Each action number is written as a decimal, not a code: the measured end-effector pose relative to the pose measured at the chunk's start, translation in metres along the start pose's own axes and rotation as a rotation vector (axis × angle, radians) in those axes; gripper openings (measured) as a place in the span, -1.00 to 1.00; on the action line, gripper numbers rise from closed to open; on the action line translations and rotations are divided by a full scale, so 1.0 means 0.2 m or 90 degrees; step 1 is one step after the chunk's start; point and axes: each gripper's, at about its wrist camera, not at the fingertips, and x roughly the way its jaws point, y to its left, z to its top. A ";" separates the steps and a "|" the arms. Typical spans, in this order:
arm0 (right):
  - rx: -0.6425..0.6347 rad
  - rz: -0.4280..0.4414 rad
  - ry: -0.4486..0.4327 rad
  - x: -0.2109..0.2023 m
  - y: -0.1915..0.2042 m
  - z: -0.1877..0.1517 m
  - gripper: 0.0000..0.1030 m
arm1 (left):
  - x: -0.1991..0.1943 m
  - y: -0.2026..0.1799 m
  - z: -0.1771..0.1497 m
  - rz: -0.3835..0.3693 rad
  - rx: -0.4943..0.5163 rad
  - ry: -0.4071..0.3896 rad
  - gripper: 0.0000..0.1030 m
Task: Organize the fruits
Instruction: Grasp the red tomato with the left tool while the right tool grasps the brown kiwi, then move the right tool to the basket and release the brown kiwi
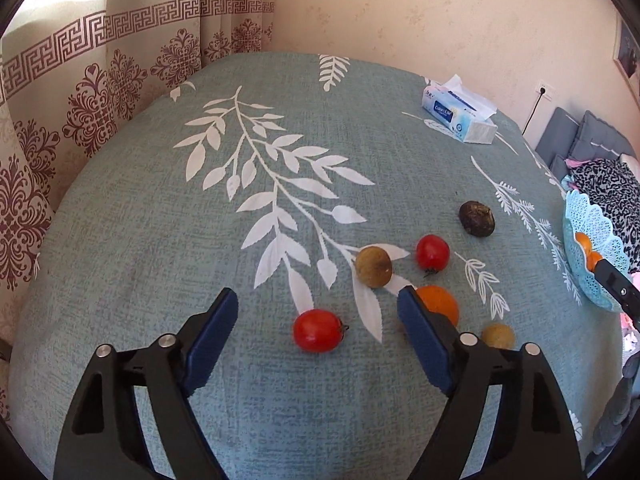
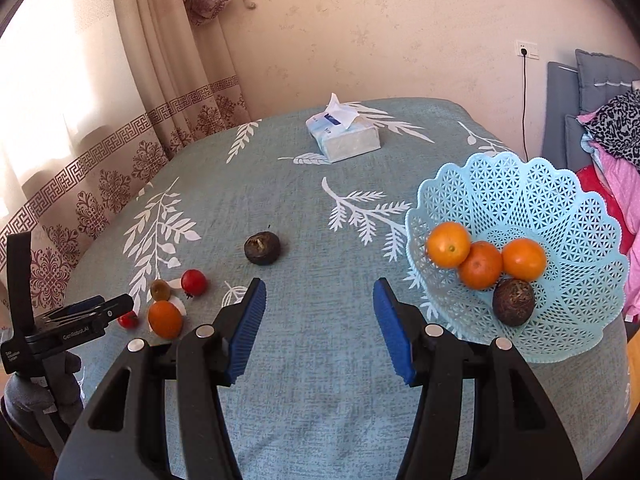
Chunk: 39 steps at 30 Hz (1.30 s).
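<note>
My left gripper [image 1: 318,300] is open and empty, just above a red tomato [image 1: 318,330] on the teal tablecloth. Near it lie a brown fruit [image 1: 373,266], a second tomato [image 1: 432,253], an orange [image 1: 440,302] partly behind the right finger, a small yellowish fruit [image 1: 497,335] and a dark round fruit [image 1: 477,218]. My right gripper [image 2: 320,290] is open and empty over the cloth, left of the light blue lattice basket [image 2: 560,216], which holds three oranges [image 2: 480,264] and a dark fruit [image 2: 513,301]. The loose dark fruit [image 2: 262,247] lies ahead of it.
A tissue pack [image 1: 460,114] [image 2: 344,136] lies at the far side of the table. Curtains hang to the left, a wall behind. Cushions and clothes [image 2: 612,128] are piled to the right. The left gripper shows in the right wrist view [image 2: 96,312].
</note>
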 end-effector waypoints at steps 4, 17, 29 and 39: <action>-0.017 0.013 0.012 0.02 0.05 -0.03 0.12 | 0.05 0.03 -0.04 -0.012 -0.012 0.022 0.01; -0.103 0.106 0.090 0.11 0.33 -0.17 0.12 | 0.00 0.01 -0.09 -0.002 0.005 -0.037 -0.46; -0.169 0.083 0.170 0.34 0.49 -0.22 -0.21 | 0.00 0.01 -0.09 0.011 0.004 -0.045 -0.46; -0.157 0.068 0.164 0.33 0.46 -0.21 -0.47 | 0.00 0.00 -0.10 0.014 0.008 -0.043 -0.46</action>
